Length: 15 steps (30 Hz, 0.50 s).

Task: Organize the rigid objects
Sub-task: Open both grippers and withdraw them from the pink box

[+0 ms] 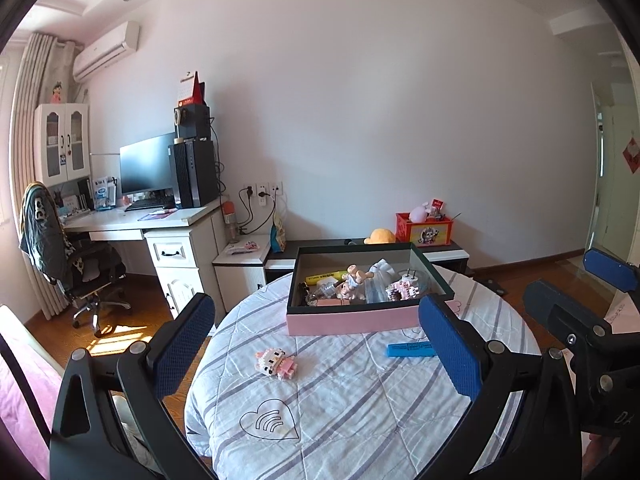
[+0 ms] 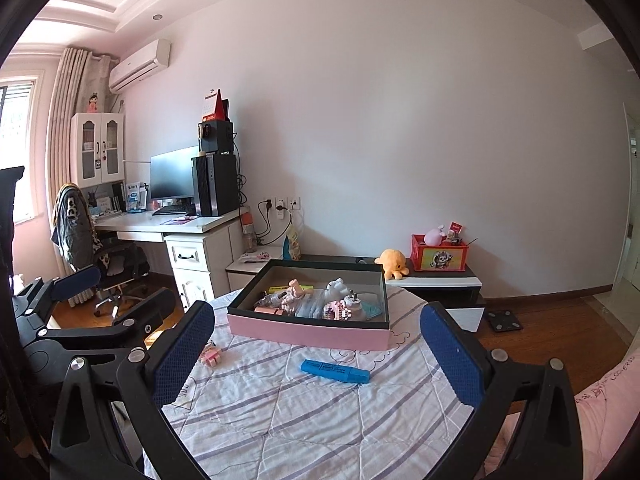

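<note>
A pink box (image 1: 352, 320) with a dark inside stands at the far side of the round table and holds several small toys and items; it also shows in the right wrist view (image 2: 308, 332). A pink block figure (image 1: 276, 362) lies on the cloth in front of the box, seen partly behind a finger in the right wrist view (image 2: 211, 354). A blue highlighter (image 2: 334, 371) lies right of it, partly hidden by a finger in the left wrist view (image 1: 408, 349). My left gripper (image 1: 316, 344) is open and empty above the table. My right gripper (image 2: 316, 350) is open and empty too.
The round table (image 1: 320, 420) has a striped quilted cloth. A white desk (image 1: 160, 220) with a monitor and an office chair (image 1: 72, 264) stand at the left. A low cabinet (image 2: 436, 280) with a red box and a yellow plush stands behind the table.
</note>
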Tool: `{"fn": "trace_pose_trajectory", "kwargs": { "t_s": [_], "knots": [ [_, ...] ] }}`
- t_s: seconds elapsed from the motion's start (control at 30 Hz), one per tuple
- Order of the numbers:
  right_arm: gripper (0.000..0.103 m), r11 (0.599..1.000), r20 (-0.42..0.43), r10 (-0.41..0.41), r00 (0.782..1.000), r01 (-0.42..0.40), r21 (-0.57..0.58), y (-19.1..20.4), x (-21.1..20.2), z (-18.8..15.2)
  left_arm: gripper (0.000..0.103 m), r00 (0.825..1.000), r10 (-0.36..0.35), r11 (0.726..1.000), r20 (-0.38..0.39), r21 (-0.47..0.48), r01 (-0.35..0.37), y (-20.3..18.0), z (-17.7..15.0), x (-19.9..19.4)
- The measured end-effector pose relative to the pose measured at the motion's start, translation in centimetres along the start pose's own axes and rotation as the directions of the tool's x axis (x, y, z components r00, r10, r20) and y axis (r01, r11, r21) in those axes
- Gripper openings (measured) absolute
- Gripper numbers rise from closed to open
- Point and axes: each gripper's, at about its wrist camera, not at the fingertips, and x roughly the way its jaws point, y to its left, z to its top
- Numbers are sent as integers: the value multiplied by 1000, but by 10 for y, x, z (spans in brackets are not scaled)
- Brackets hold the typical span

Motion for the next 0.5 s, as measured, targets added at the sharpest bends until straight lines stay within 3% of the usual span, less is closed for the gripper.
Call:
{"fn": "trace_pose_trajectory", "kwargs": {
  "t_s": [0.5],
  "knots": [
    [103, 999, 69, -37, 997, 36, 3, 10, -47, 5, 103, 997, 4, 1000, 74, -17, -2, 2, 4, -49]
  ]
}}
